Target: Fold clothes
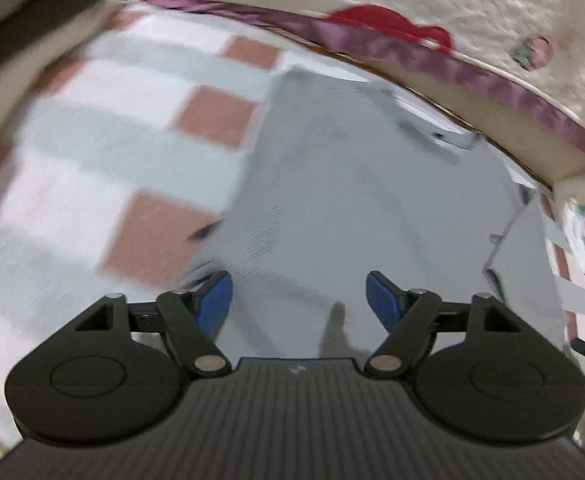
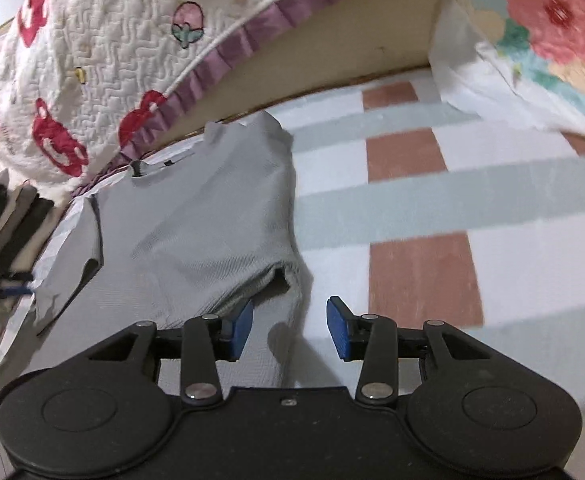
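Note:
A grey t-shirt [image 1: 352,200] lies flat on a checked bed sheet [image 1: 104,152], its collar toward the far quilt. My left gripper [image 1: 298,300] is open and empty, just above the shirt's near part. In the right wrist view the same grey shirt [image 2: 212,208] lies partly folded, with one side turned in and a sleeve [image 2: 292,312] hanging toward me. My right gripper [image 2: 290,330] is open and empty, its blue fingers either side of that sleeve's near end.
A white quilt with red patterns and a purple frill [image 2: 92,80] borders the far edge. A floral pillow [image 2: 552,28] lies at the right. A stack of folded dark and light clothes [image 2: 8,220] sits at the left. The checked sheet [image 2: 452,200] extends right.

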Action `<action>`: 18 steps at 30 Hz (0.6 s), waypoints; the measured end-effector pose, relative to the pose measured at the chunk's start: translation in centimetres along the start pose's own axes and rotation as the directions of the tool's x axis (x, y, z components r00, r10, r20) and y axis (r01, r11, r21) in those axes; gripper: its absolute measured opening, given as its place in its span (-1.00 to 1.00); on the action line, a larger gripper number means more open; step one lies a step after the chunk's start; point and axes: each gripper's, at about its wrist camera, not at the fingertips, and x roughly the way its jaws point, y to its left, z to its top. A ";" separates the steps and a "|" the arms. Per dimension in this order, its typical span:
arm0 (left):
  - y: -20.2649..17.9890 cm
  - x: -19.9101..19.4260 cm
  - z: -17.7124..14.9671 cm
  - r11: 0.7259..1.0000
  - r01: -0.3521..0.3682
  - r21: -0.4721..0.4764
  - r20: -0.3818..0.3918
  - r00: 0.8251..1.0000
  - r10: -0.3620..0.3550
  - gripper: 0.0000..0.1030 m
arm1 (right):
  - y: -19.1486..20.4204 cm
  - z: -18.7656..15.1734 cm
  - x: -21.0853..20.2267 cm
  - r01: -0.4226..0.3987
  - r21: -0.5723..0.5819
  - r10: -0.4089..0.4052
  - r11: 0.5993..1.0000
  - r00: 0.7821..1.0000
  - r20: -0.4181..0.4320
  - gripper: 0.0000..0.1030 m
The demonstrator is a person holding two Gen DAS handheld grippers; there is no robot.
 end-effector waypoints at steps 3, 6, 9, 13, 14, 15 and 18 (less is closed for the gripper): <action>1.5 -0.6 -2.0 0.995 -0.088 0.044 -0.043 0.995 0.090 0.47 | -0.1 -0.5 0.1 0.019 0.025 -0.019 0.999 1.000 -0.015 -0.10; 2.3 -1.4 -3.5 0.996 -0.077 0.034 -0.120 0.989 0.081 0.48 | 0.0 -0.6 -0.1 0.079 0.026 -0.078 0.997 0.996 -0.034 -0.10; 2.7 -2.6 -5.4 0.999 -0.039 0.007 -0.185 0.982 0.039 0.48 | -0.2 -0.9 -0.8 0.115 0.050 -0.113 0.992 0.993 -0.047 -0.10; 3.2 -3.8 -7.6 0.999 -0.002 -0.037 -0.214 0.977 -0.006 0.49 | -0.6 -1.7 -1.6 0.120 0.108 -0.114 0.987 0.991 -0.067 -0.10; 3.4 -4.0 -7.9 0.998 0.011 -0.058 -0.218 0.976 -0.024 0.49 | -0.7 -1.9 -1.7 0.106 0.133 -0.097 0.985 0.993 -0.074 -0.10; 3.7 -4.3 -8.1 0.996 0.024 -0.080 -0.221 0.974 -0.041 0.49 | -0.9 -2.1 -1.8 0.092 0.158 -0.080 0.983 0.994 -0.080 -0.09; 4.4 -4.9 -8.6 0.987 0.066 -0.146 -0.234 0.967 -0.099 0.44 | -1.1 -2.7 -2.0 0.040 0.228 -0.012 0.973 0.992 -0.122 -0.07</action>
